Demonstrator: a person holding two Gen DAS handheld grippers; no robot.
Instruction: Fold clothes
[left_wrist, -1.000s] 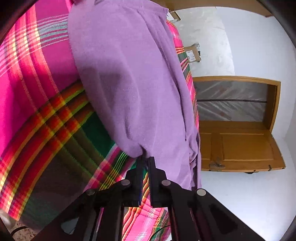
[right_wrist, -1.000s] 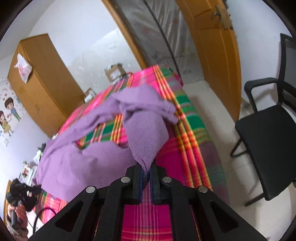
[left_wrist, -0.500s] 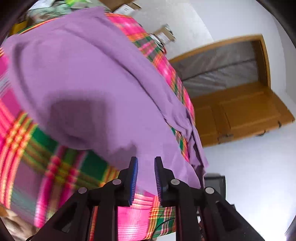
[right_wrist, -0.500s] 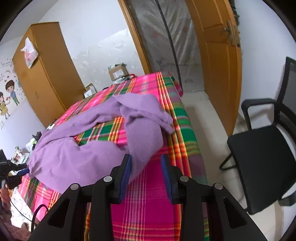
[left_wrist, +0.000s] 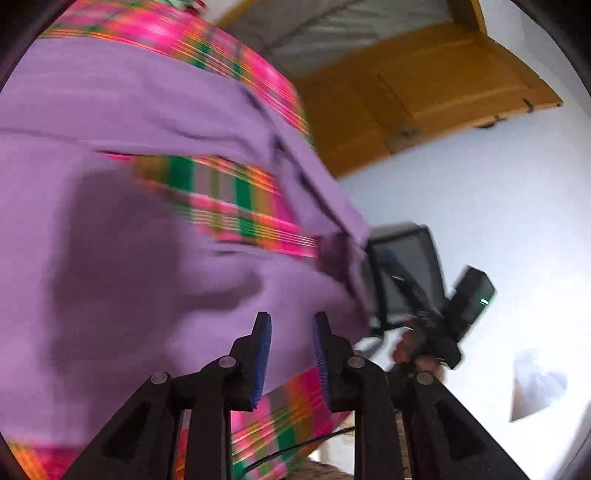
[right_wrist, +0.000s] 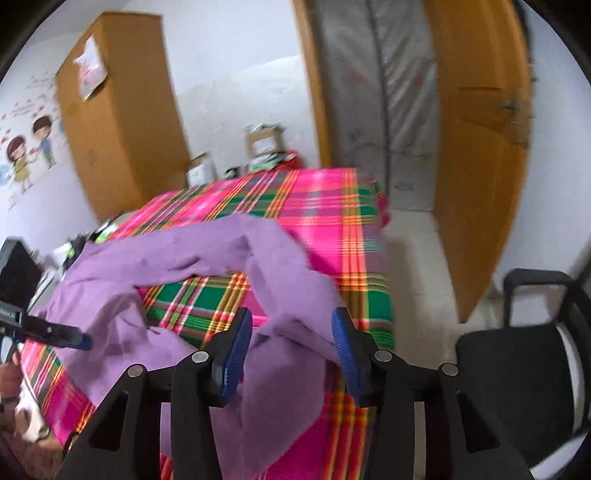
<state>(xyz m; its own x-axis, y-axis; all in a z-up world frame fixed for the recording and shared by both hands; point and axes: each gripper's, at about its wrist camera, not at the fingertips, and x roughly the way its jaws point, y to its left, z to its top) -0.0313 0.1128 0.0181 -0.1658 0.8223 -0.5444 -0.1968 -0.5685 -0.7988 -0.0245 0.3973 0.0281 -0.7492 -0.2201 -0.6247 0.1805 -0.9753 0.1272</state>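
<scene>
We hold our right gripper with its blue-padded fingers spread wide and nothing pinched between them, just above the purple garment. Our left gripper is also parted, a clear gap between its pads, hovering over the same purple cloth with no fabric caught. The garment lies rumpled on the pink and green plaid cover of the table, looped so a patch of plaid shows through its middle. Beyond the table edge stand a black chair, an orange wooden door and a tall wooden cabinet.
</scene>
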